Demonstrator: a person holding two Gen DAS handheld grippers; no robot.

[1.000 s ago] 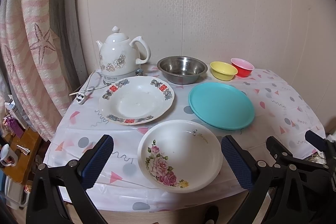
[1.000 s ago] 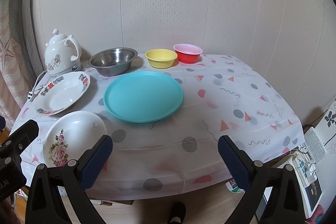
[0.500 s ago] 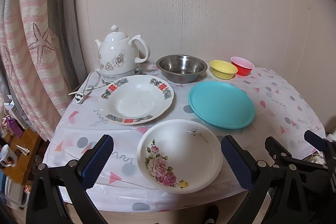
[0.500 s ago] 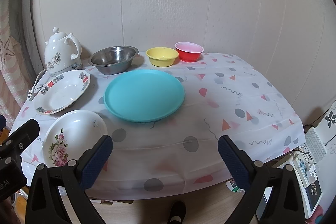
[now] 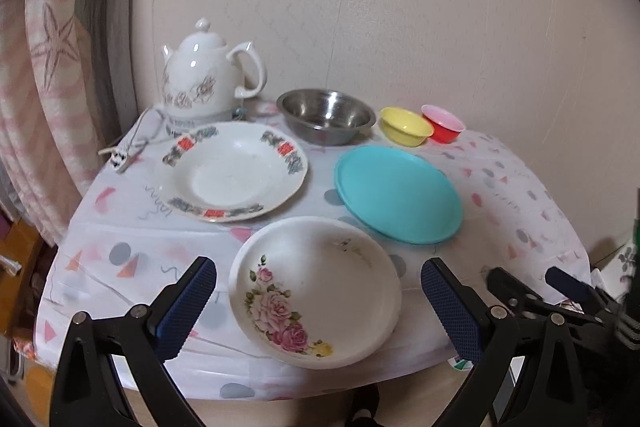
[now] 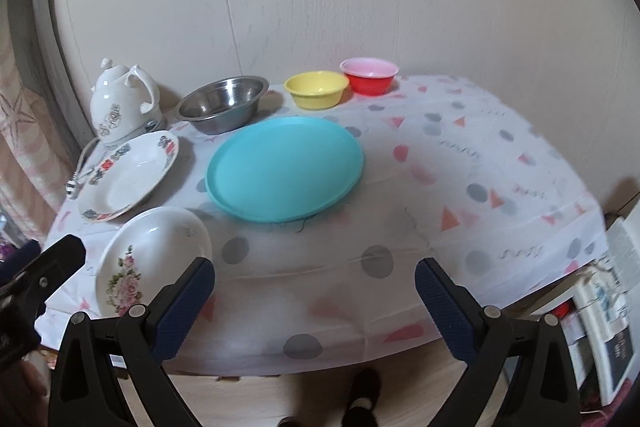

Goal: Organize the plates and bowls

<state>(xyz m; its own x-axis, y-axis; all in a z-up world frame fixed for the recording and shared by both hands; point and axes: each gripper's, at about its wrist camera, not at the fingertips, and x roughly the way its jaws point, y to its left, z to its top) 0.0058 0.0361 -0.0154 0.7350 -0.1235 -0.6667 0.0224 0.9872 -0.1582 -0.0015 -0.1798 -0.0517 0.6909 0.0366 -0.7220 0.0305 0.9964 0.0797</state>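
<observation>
A white bowl with pink roses (image 5: 316,291) (image 6: 154,263) sits at the table's front left. Behind it lies a white plate with a red and grey rim (image 5: 236,171) (image 6: 128,175). A teal plate (image 5: 398,193) (image 6: 284,167) lies in the middle. At the back stand a steel bowl (image 5: 326,115) (image 6: 222,103), a yellow bowl (image 5: 404,126) (image 6: 316,89) and a red bowl (image 5: 443,123) (image 6: 370,75). My left gripper (image 5: 318,303) is open, its fingers either side of the rose bowl, in front of it. My right gripper (image 6: 314,303) is open and empty over the table's front edge.
A white teapot (image 5: 208,83) (image 6: 124,103) with a cord and plug (image 5: 124,155) stands at the back left. The tablecloth (image 6: 480,187) is bare on the right. A pink curtain (image 5: 44,87) hangs at the left. Boxes (image 6: 608,327) lie at the lower right.
Both grippers have moved a little forward and turned slightly toward the table. The dishes have not moved. Both grippers stay open.
</observation>
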